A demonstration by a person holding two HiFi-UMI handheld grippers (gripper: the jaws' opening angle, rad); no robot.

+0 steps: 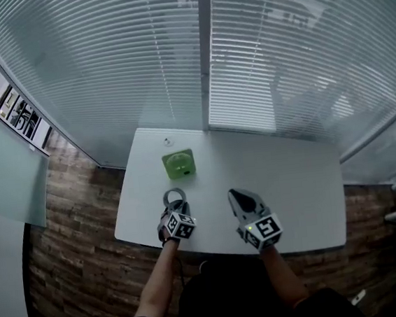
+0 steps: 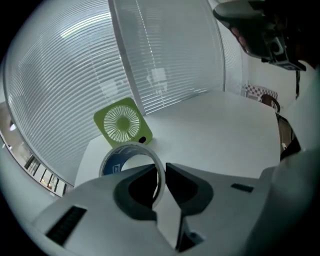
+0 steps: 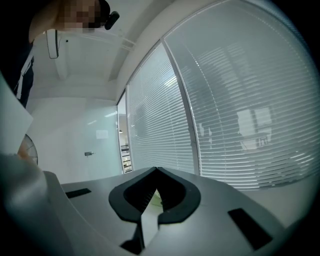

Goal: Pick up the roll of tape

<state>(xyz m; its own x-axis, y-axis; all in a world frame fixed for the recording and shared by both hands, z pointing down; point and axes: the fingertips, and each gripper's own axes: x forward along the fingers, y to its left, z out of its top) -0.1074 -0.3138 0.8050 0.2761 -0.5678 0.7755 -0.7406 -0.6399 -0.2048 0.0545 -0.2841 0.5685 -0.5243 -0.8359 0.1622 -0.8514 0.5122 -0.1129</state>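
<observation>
In the head view, left of centre, the left tool (image 1: 178,205) meets the roll of tape (image 1: 174,194) over the white table (image 1: 291,172), below the green fan (image 1: 179,164). Only the left gripper view shows the grip, with the jaws clenched on the ring's thin wall. The right gripper view shows the right tool (image 3: 156,170) closed and empty.

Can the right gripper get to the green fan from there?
Probably yes. The right gripper hangs over the table, and only bare tabletop lies between it and the fan. The left gripper, holding the roll of tape, is off to the side.
</observation>
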